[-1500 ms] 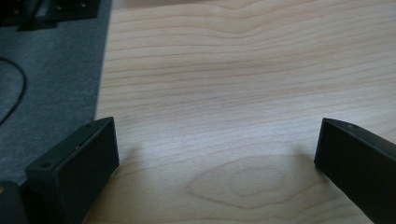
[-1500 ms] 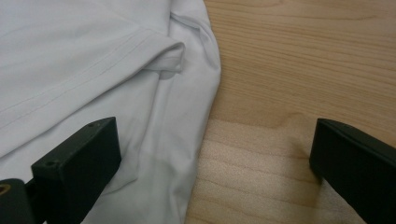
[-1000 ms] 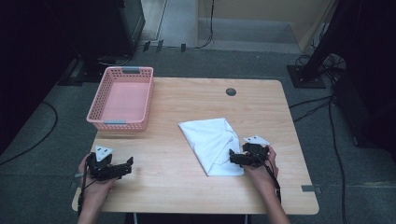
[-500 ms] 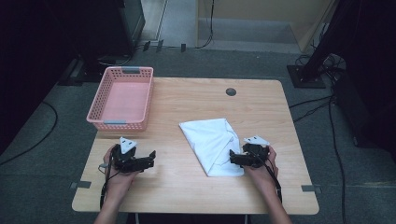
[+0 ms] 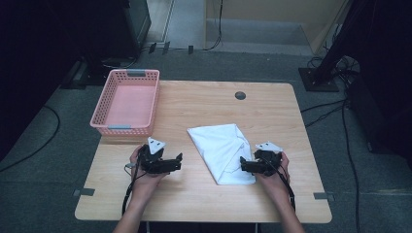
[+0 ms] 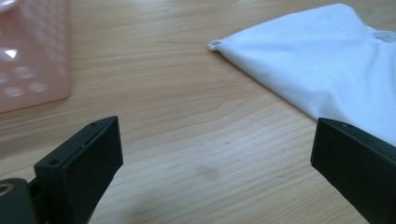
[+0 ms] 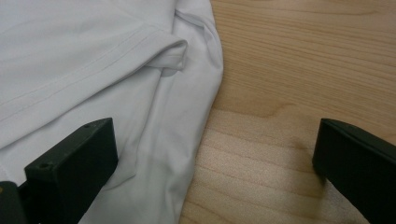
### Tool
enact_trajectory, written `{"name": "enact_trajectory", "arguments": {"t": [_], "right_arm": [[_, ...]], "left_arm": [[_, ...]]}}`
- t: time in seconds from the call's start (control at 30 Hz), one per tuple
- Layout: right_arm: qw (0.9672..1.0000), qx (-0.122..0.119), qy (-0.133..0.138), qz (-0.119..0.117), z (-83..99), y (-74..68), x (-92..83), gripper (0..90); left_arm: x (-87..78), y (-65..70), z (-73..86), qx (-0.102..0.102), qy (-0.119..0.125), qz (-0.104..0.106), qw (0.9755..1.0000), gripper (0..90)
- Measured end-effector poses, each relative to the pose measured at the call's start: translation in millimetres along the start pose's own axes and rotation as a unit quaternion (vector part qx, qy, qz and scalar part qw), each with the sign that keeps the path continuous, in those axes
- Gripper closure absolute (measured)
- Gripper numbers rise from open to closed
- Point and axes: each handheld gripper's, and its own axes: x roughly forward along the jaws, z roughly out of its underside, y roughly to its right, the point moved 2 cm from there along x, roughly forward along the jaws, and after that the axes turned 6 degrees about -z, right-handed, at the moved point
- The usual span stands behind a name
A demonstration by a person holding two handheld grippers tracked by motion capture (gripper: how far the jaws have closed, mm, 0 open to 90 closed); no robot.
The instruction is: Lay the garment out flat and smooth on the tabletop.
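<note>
A folded white cloth [image 5: 222, 149] lies on the wooden table [image 5: 204, 107], right of centre. My left gripper [image 5: 179, 162] stands open on bare wood a short way left of the cloth, jaws pointing right toward it. In the left gripper view the cloth [image 6: 322, 70] lies ahead at the upper right, with bare wood between the wide-apart jaws. My right gripper [image 5: 243, 166] is open at the cloth's right edge near its front corner. In the right gripper view the cloth's [image 7: 107, 70] folded hem lies over the left jaw's side, wood on the right.
A pink plastic basket [image 5: 127, 103] stands at the table's back left; its wall [image 6: 28, 51] also shows in the left gripper view. A dark round grommet [image 5: 240, 95] sits near the back edge. Cables and dark stands surround the table on the floor.
My left gripper has moved right across the table, from near the front left corner to a spot close to the cloth. The right gripper has stayed at the cloth's right edge.
</note>
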Motion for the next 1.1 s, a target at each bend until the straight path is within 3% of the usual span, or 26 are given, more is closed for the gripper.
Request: {"name": "enact_trajectory", "arguments": {"t": [0.13,0.57,0.83,0.93,1.1], "right_arm": [[1.0,0.0,0.0,0.0,0.0,0.0,0.0,0.0],[1.0,0.0,-0.001,0.0,-0.2,-0.2,0.3,0.0],[1.0,-0.002,-0.001,0.0,-0.4,-0.2,0.5,0.0],[1.0,-0.002,-0.001,0.0,-0.4,-0.2,0.5,0.0],[1.0,-0.003,-0.001,0.0,-0.4,-0.2,0.5,0.0]], "left_arm": [[9.0,14.9,-2.8,0.02,-0.003,0.01,0.9997,2.3],[23.2,42.5,-11.0,0.041,0.0,0.035,0.9985,2.3],[30.8,56.0,-13.2,0.039,0.007,0.046,0.9982,2.3],[34.8,61.5,-15.2,0.032,0.005,0.055,0.998,4.3],[39.6,69.0,-20.9,0.036,-0.001,0.059,0.9976,4.8]]}}
